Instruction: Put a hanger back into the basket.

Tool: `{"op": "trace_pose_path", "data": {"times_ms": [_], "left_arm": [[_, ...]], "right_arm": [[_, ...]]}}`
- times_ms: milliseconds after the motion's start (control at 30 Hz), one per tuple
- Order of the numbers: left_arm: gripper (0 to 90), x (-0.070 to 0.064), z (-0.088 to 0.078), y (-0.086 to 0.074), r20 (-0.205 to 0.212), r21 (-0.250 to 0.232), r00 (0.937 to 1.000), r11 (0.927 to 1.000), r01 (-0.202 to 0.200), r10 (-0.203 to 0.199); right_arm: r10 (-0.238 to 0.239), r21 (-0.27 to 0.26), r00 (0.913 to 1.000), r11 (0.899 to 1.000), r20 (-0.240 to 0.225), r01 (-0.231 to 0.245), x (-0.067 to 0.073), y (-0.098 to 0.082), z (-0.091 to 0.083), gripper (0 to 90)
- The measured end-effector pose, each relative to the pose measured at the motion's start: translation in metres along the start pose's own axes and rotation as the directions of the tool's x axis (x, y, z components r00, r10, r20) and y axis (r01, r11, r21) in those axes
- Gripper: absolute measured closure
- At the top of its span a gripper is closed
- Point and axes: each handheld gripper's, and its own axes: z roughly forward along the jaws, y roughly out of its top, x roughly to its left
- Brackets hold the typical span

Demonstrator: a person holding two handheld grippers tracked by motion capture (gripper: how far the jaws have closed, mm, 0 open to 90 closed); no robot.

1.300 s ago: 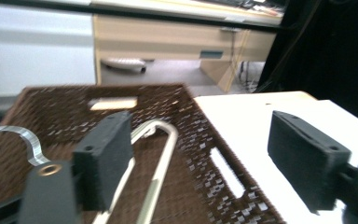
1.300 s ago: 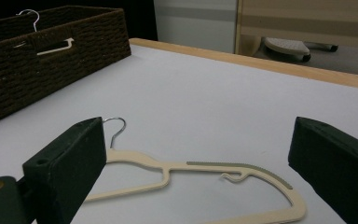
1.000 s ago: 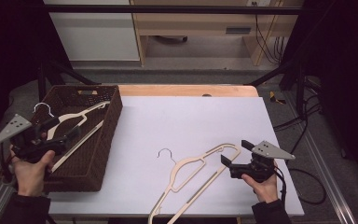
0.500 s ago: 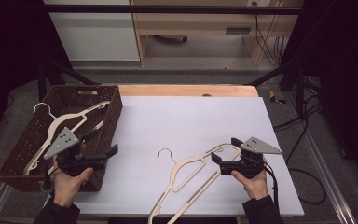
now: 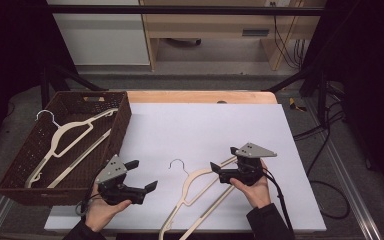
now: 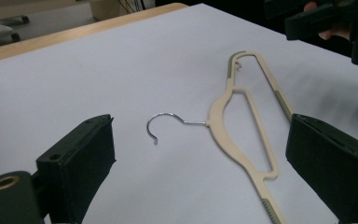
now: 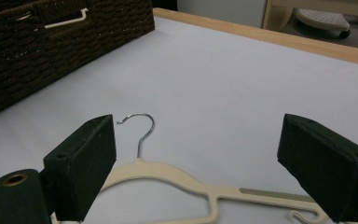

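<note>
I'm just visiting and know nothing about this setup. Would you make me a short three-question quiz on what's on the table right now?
1. True or false: the hanger on the table lies flat on the white tabletop.
2. Where is the other hanger? A) in the wicker basket; B) on the floor; C) held in a hand.
3. Fill in: both the left tongs and the right tongs stand ____, with nothing gripped.

Key: 1 true. 2 A. 3 open; the right tongs have just been closing a little, their pads on either side of the hanger on the table but not yet pressing it.
</note>
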Motion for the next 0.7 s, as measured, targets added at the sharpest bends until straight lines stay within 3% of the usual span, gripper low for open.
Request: {"op": "trace_pose_path", "data": {"times_ms": [200, 333, 400, 700], "left_arm": [[7.9, 0.002, 0.005, -0.015, 0.015, 0.011, 0.9993, 0.9993, 0.035, -0.035], [8.1, 0.005, 0.008, -0.023, 0.011, 0.026, 0.9995, 0.9992, 0.029, -0.029], [8.1, 0.007, 0.011, -0.027, 0.036, 0.03, 0.9977, 0.9979, 0.057, -0.058], [8.1, 0.002, 0.018, -0.035, 0.053, 0.063, 0.9982, 0.9977, 0.024, -0.028]], "right_arm": [[-0.033, 0.063, 0.9995, 0.997, 0.003, 0.033, 0.014, 0.004, 0.025, 16.7], [-0.045, 0.103, 0.9988, 0.994, -0.018, 0.047, 0.024, 0.005, 0.045, 20.4], [-0.057, 0.122, 0.9982, 0.991, -0.019, 0.059, 0.029, 0.004, 0.054, 23.6], [-0.057, 0.21, 0.9966, 0.975, -0.06, 0.068, 0.044, 0.003, 0.089, 37.7]]}}
